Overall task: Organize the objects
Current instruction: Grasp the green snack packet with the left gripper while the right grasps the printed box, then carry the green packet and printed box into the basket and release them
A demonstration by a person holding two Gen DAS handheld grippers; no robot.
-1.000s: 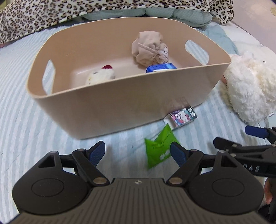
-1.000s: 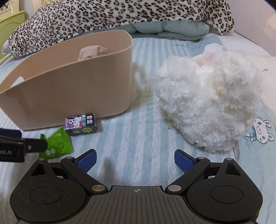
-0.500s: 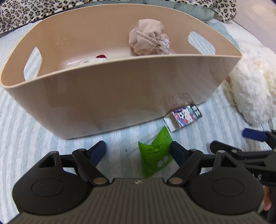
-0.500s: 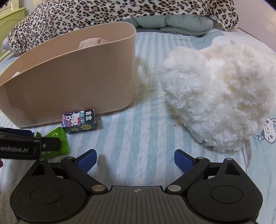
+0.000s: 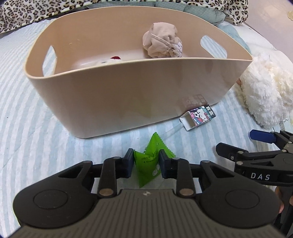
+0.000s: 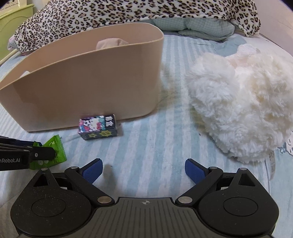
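My left gripper (image 5: 145, 162) is shut on a green packet (image 5: 149, 162) that lies on the striped bed cover just in front of the beige basket (image 5: 128, 91). The packet also shows in the right wrist view (image 6: 55, 152), partly behind the left gripper. A small cartoon-print box (image 5: 198, 117) (image 6: 98, 126) lies against the basket's front right corner. Inside the basket are a bundled beige cloth (image 5: 161, 44) and a white toy with a red spot (image 5: 111, 59). My right gripper (image 6: 143, 172) is open and empty above the bed cover, right of the packet.
A fluffy white plush (image 6: 241, 109) (image 5: 265, 91) lies to the right of the basket. A leopard-print blanket (image 6: 128, 12) and teal bedding (image 6: 192, 25) lie behind the basket. A green cabinet (image 6: 11, 23) stands at the far left.
My left gripper has moved forward over the green packet and shut on it. The right gripper has stayed open and shifted a little closer to the box.
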